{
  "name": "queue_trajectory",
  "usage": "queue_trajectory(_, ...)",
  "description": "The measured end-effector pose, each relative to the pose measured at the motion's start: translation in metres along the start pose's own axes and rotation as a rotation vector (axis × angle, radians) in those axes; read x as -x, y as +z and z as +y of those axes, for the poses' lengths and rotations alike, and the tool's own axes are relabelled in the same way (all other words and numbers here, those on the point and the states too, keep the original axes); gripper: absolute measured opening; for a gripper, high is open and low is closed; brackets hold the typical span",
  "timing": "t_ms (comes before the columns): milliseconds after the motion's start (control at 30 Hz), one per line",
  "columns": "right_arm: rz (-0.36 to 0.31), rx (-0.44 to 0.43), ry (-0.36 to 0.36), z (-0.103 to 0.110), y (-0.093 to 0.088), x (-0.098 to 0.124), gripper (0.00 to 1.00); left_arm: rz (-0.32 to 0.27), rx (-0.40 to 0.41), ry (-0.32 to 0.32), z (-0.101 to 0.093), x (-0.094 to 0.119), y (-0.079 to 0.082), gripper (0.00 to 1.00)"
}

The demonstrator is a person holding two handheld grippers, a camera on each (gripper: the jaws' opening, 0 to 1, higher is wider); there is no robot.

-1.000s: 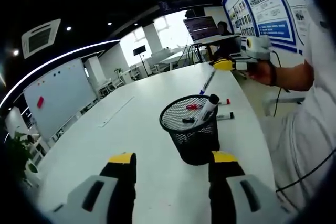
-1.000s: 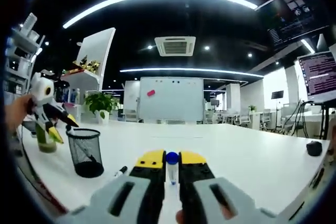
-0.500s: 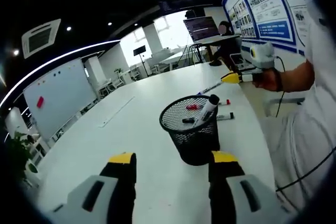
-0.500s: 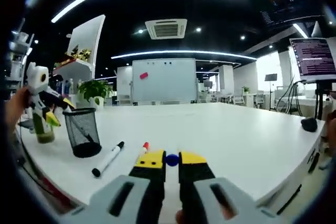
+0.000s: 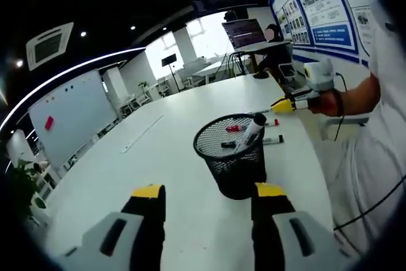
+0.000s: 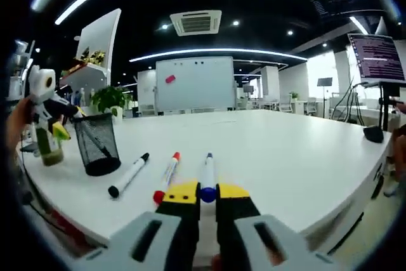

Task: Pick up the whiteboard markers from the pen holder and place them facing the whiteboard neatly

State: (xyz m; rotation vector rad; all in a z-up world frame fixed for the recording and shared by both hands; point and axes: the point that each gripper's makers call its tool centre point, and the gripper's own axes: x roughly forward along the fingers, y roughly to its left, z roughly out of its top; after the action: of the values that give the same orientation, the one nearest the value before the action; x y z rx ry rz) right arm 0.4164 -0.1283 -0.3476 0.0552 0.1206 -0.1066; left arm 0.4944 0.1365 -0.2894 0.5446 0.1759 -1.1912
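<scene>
The black mesh pen holder stands on the white table just beyond my open left gripper, and a black-capped marker leans inside it. My right gripper is shut on a blue marker that lies flat on the table, pointing at the whiteboard. Left of it, roughly parallel, lie a red marker and a black marker. The pen holder stands further left, with the left gripper beside it. The right gripper is low over the table past the holder.
A green bottle and a potted plant stand at the left table end. A black object lies at the right edge, near a monitor. The person's arm and white clothing are on the right.
My right gripper has lowered the blue marker from upright to flat on the table beside the red marker. The left gripper and pen holder have stayed put.
</scene>
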Motion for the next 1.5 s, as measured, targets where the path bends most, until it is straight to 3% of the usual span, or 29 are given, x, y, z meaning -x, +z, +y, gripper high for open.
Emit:
queue_trajectory(867,0.009,0.113,0.01,0.0005,-0.0072,-0.0039,0.1,-0.005,-0.001,0.009,-0.0064,0.0014,0.004,0.55)
queue_trajectory(1500,0.022,0.086,0.015,-0.0005,-0.0102,-0.0046,0.1,-0.005,-0.001,0.006,-0.0035,0.0004,0.0027,0.55)
